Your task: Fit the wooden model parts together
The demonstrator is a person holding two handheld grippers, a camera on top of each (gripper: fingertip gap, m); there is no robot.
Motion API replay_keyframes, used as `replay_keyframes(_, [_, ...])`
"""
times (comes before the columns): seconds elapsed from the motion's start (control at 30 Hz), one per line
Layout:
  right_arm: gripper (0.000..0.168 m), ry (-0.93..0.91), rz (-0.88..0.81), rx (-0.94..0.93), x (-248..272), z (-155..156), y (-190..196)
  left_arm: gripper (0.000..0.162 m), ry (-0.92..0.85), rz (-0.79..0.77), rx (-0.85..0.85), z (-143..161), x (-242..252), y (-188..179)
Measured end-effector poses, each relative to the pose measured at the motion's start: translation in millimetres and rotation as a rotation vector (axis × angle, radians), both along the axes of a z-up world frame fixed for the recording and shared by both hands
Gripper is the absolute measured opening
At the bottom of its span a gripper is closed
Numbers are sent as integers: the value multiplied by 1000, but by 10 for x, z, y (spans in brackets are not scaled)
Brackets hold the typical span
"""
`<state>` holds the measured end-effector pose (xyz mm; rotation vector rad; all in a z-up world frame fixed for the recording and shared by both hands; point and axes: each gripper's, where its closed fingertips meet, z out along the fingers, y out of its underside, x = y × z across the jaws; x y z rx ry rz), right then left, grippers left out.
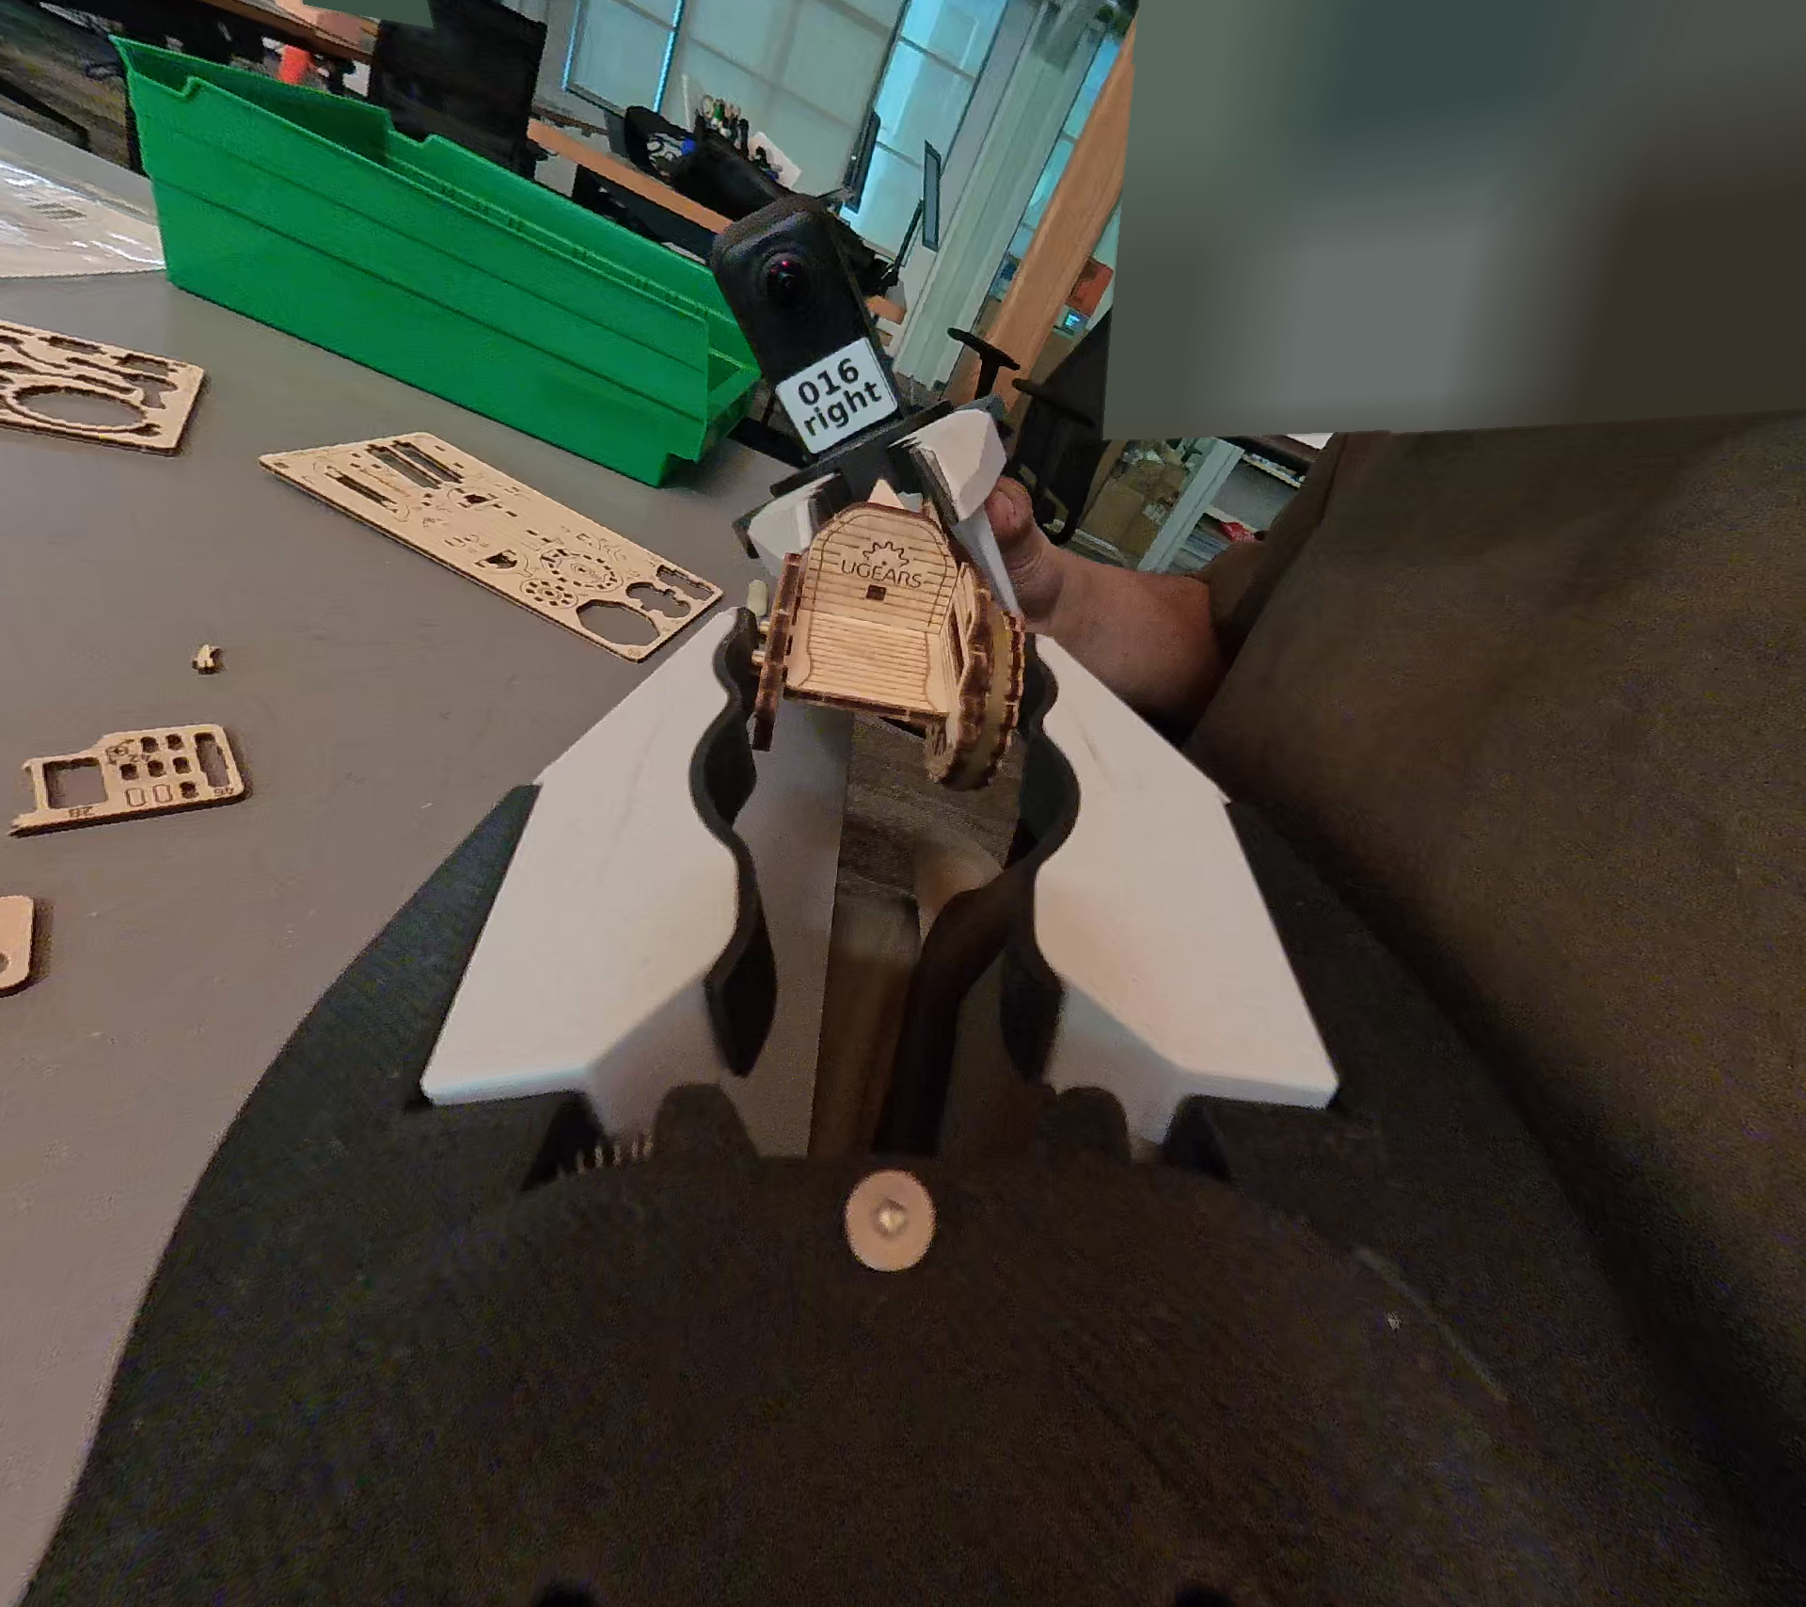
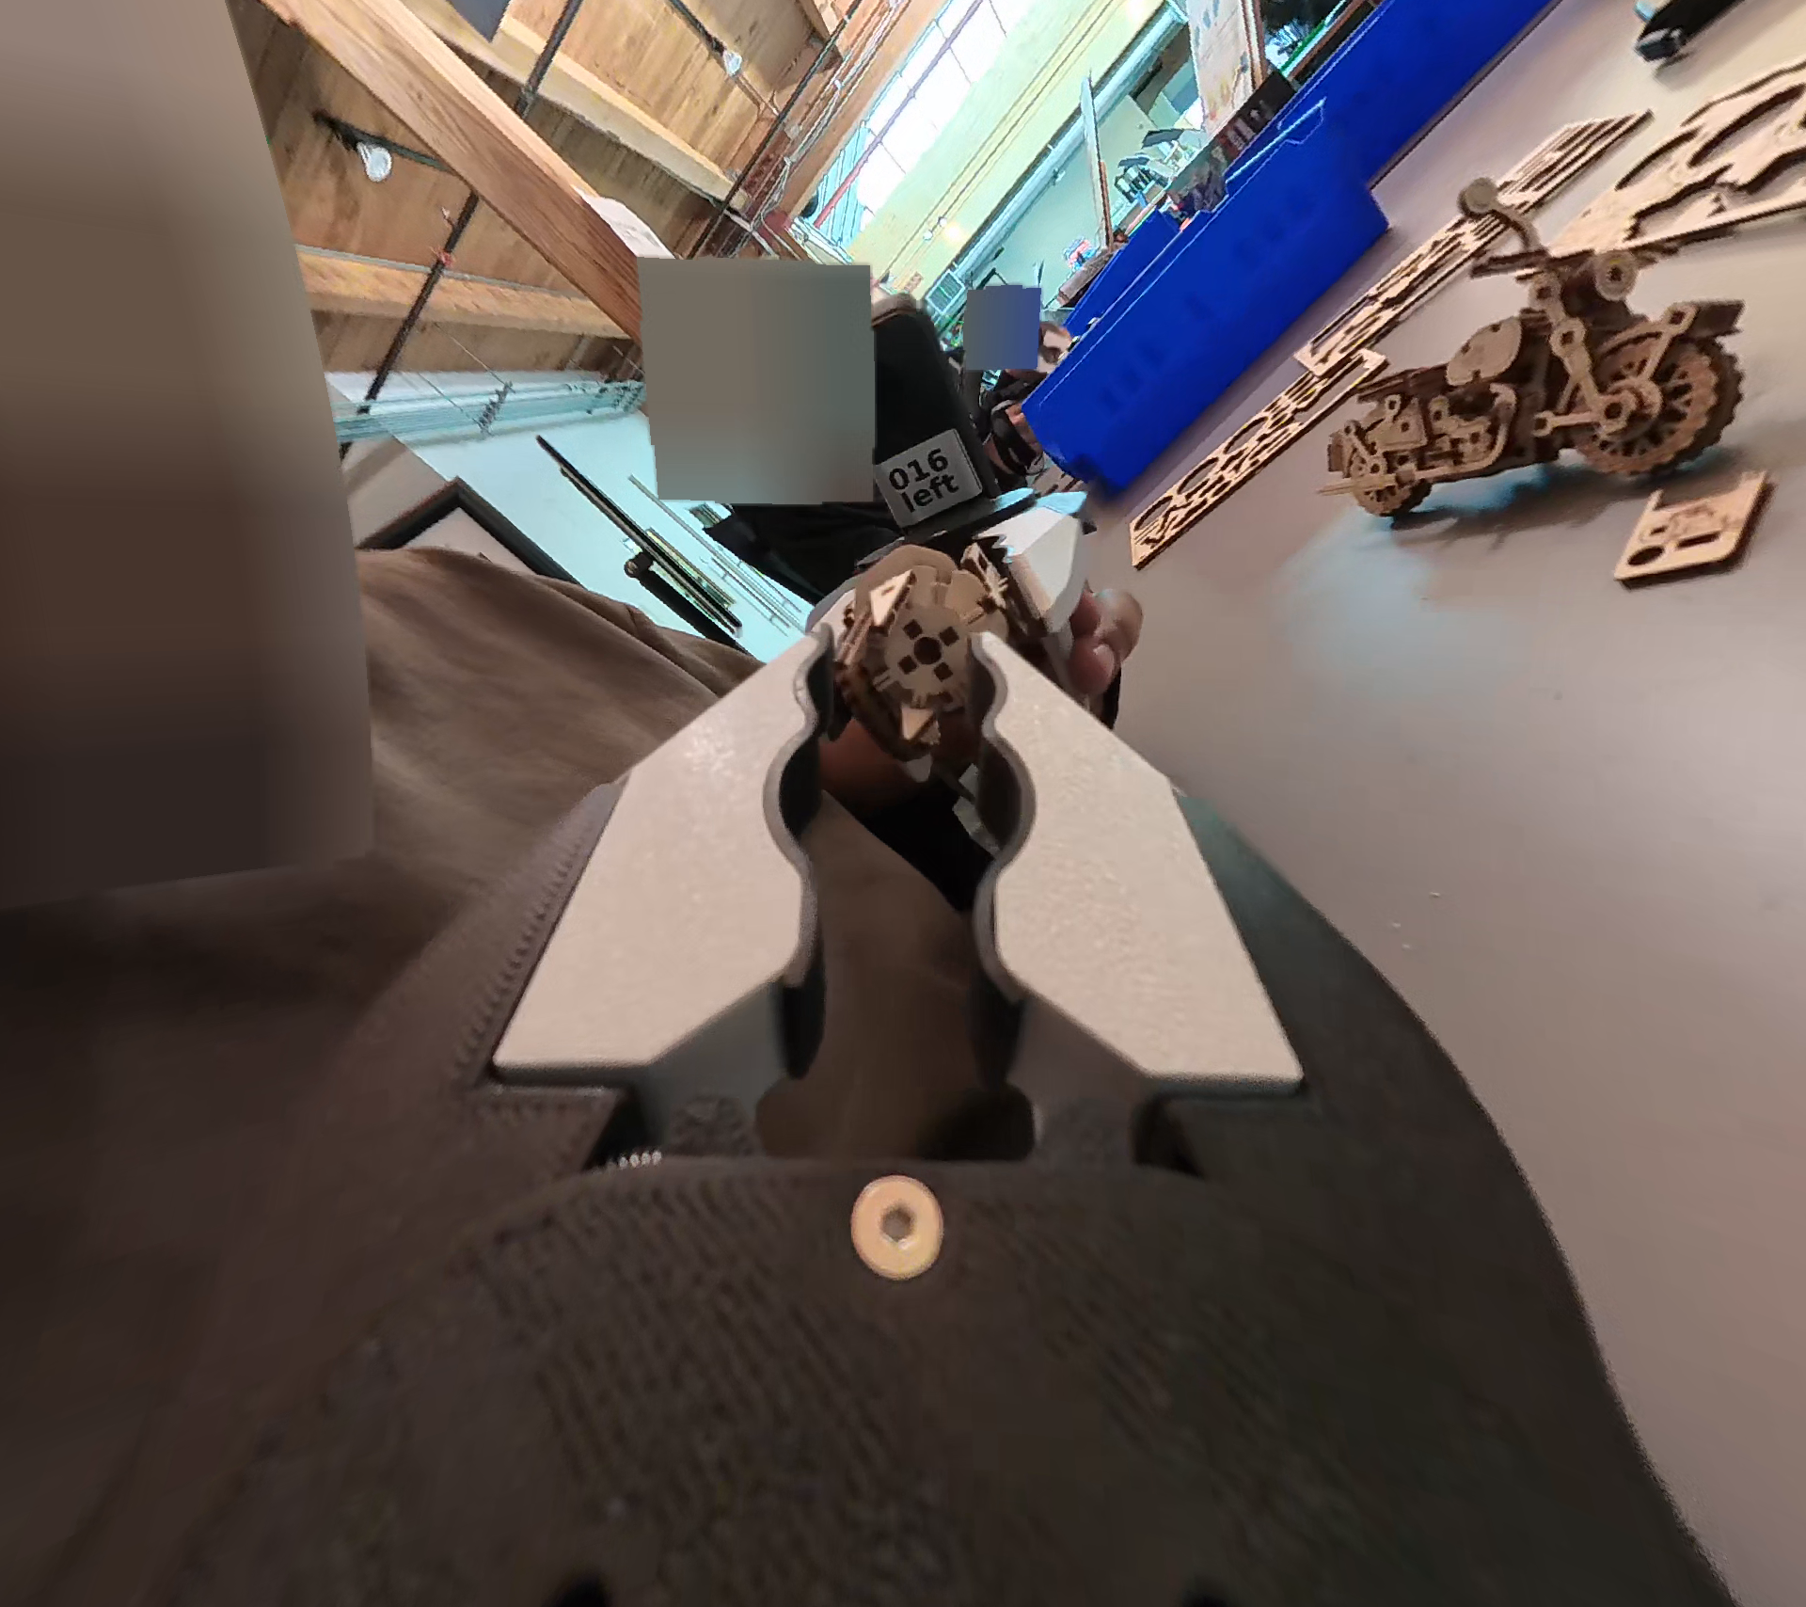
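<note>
The left gripper (image 1: 884, 685) is pinching a small pale wooden cart model with toothed wheels (image 1: 880, 641) at its fingertips, up in the air over the grey table (image 1: 322, 739). The right gripper (image 2: 904, 675) is facing it, nose to nose, closing its tips on the same model's round end (image 2: 914, 666). Both are sitting equally near.

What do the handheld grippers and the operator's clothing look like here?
Both the left gripper and the right gripper have pale grey angular fingers with wavy black inner pads on textured black bodies, each with one silver screw. Each carries a black camera with a white label. The sleeve is brown.
</note>
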<state>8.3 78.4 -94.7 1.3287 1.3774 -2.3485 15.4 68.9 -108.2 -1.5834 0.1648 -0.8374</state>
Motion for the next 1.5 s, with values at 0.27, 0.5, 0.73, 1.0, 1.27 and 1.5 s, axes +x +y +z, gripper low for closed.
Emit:
replay_keyframes(0.27, [32,0,9,20,-1,-38,0,51,-5,-12,11,17,19,-11])
replay_keyframes(0.5, [34,12,26,65,28,-28,-70,51,1,-28,5,4,51,-19])
replay_keyframes(0.73, [29,12,34,61,38,-33,-69,51,-2,-44,6,6,74,-34])
replay_keyframes(1.0, [28,16,24,99,37,-52,-70,51,16,-41,1,-15,77,-32])
replay_keyframes(1.27, [24,9,4,118,22,-75,-37,51,35,-23,-17,-51,67,-11])
replay_keyframes(1.5, [34,-4,-9,219,5,-164,-84,51,88,-14,-48,-136,84,12])
